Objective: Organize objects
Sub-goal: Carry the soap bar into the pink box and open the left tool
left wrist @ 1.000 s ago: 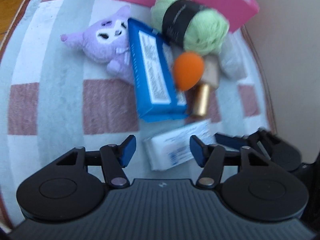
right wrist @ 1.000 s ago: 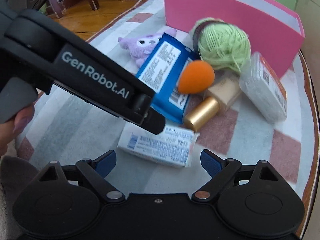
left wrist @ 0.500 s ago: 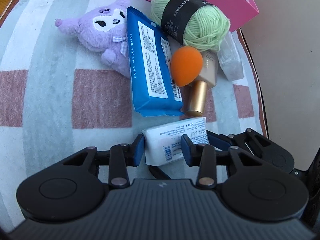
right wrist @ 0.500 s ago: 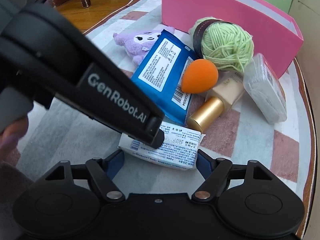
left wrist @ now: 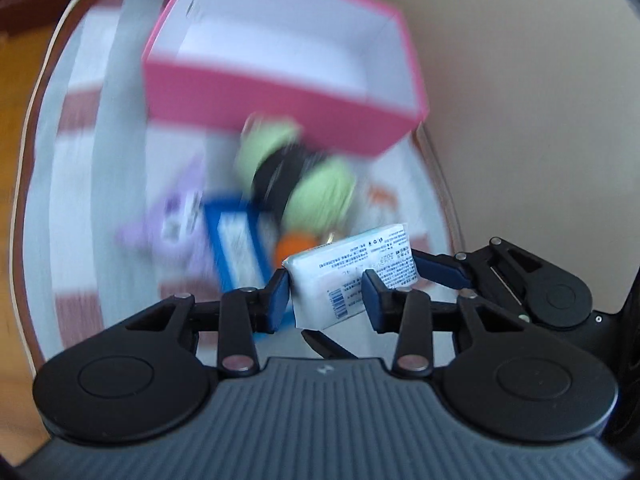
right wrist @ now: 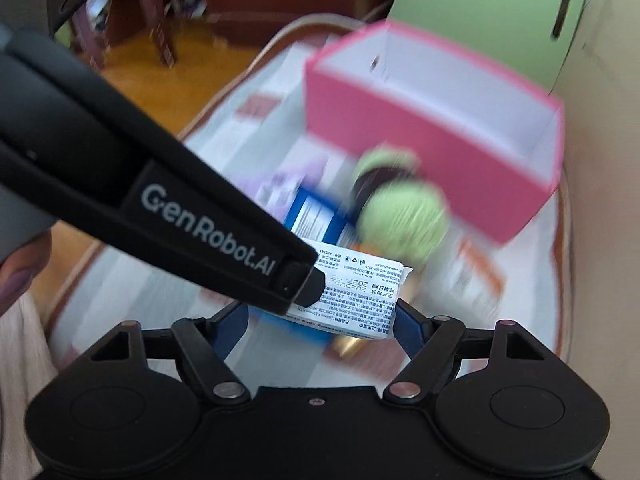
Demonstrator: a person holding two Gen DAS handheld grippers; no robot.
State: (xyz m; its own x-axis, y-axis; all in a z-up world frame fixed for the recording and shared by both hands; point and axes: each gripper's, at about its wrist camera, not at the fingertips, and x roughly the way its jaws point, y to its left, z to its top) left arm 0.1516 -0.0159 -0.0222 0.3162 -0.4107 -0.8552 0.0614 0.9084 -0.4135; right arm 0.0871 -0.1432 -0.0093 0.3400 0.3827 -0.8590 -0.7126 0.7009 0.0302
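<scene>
A white tissue pack (left wrist: 348, 276) hangs above the rug, held by both grippers. My left gripper (left wrist: 326, 294) is shut across its narrow width, blue pads pressed on both sides. My right gripper (right wrist: 320, 320) is shut on the same tissue pack (right wrist: 360, 296) along its length; the right pad touches one end, while the left gripper's body (right wrist: 160, 208) hides the other end. From the left wrist view, the right gripper's finger (left wrist: 436, 268) meets the pack's end. An open pink box (left wrist: 280, 100) with a white inside stands beyond the pile.
Blurred below on the striped rug (left wrist: 80, 200) lie green yarn (left wrist: 316, 184), a blue wipes pack (left wrist: 236, 240), a purple plush (left wrist: 172, 220), an orange sponge (left wrist: 294, 246), a gold-capped bottle (right wrist: 348, 346) and a clear plastic case (right wrist: 476, 280). A beige wall (left wrist: 520, 120) stands at right.
Both grippers closed on the tissue pack and lifted it off the rug. The pile has dropped away below and the pink box's inside has come into view.
</scene>
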